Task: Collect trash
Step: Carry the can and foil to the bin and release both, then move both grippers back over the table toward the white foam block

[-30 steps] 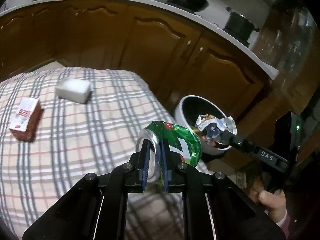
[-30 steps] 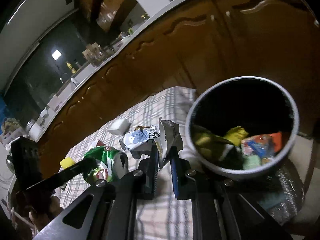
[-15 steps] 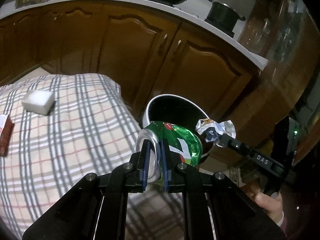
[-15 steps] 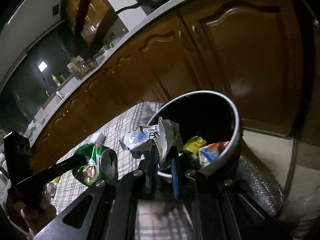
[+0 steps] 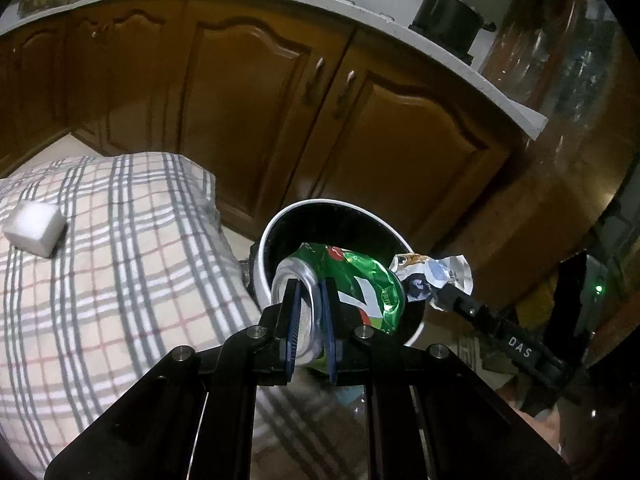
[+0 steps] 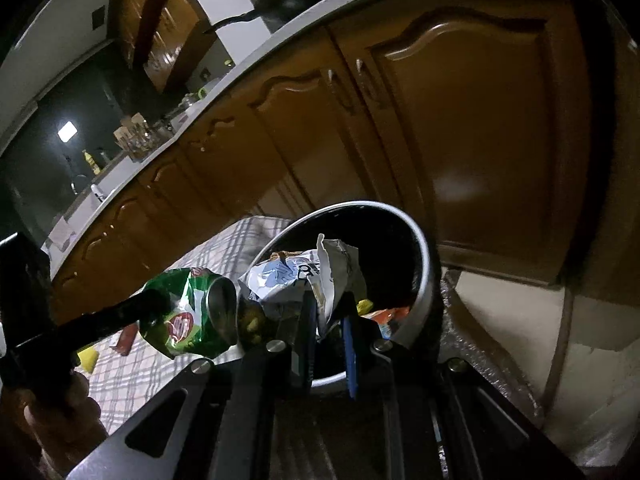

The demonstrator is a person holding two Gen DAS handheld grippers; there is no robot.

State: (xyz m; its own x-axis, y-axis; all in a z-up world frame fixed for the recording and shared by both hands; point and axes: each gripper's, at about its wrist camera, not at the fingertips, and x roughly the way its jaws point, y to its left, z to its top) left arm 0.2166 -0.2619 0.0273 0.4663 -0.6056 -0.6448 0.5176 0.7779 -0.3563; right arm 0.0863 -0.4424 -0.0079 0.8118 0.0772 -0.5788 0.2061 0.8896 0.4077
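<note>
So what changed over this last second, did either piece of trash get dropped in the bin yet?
No drop yet. Both hand-held grippers carried their loads from over the checked cloth towards the bin: the left hand-held gripper now holds the crushed green can at the rim, the right hand-held gripper holds the crumpled wrapper over the opening. Both grips unchanged; white block untouched.

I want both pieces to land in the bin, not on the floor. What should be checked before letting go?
1. Left tool clamped on the crushed green can: ok.
2. Right tool clamped on the crumpled wrapper: ok.
3. Can over the bin mouth: cannot tell; it overlaps the near rim.
4. Wrapper over the bin mouth: ok in the right wrist view.
5. Room left in the bin: ok; trash lies low inside.
6. Can and wrapper clear of each other: cannot tell; they sit very close.
</note>
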